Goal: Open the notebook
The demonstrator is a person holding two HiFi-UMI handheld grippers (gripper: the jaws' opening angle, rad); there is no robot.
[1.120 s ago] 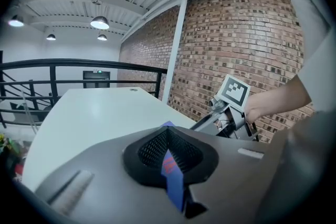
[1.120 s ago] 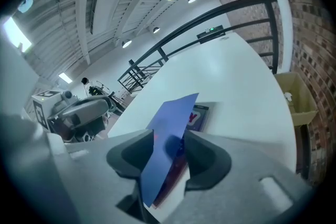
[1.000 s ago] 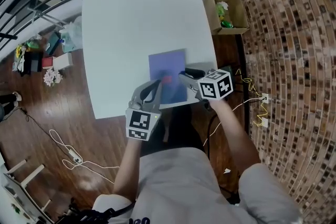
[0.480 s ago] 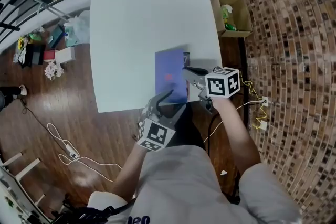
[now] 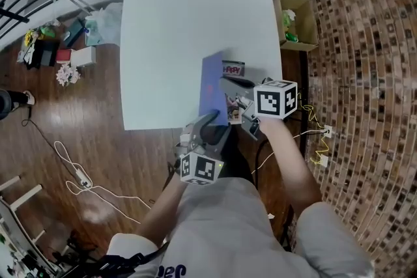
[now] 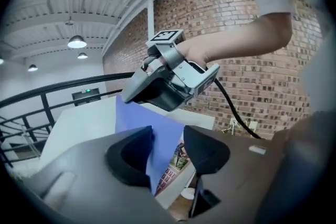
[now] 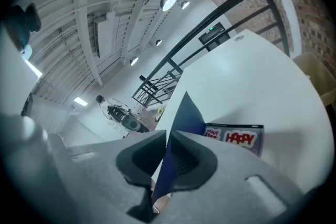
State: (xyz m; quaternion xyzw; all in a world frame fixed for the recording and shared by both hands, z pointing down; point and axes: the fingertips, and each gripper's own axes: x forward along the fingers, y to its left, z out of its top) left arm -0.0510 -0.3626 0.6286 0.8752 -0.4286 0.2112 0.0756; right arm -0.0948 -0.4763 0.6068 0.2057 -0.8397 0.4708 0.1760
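The notebook lies near the front right edge of the white table (image 5: 176, 23). Its blue-purple cover (image 5: 214, 84) stands lifted off the printed first page (image 5: 232, 68). My right gripper (image 5: 227, 83) is shut on the cover's free edge (image 7: 184, 113), which runs between its pads (image 7: 167, 157). My left gripper (image 5: 207, 122) hangs just off the table's front edge with its jaws apart and closing. In the left gripper view the cover's lower corner (image 6: 152, 123) shows in the gap of the left gripper (image 6: 168, 152), untouched by the pads, with the right gripper (image 6: 157, 89) above.
A cardboard box (image 5: 296, 23) with green items stands on the floor right of the table. Small clutter (image 5: 58, 55) and white cables (image 5: 78, 172) lie on the wooden floor at the left. A brick wall (image 5: 365, 42) runs along the right.
The cover went from flat to raised. My right gripper shut on it and lifted. My left gripper opened and drew back off the table's front edge.
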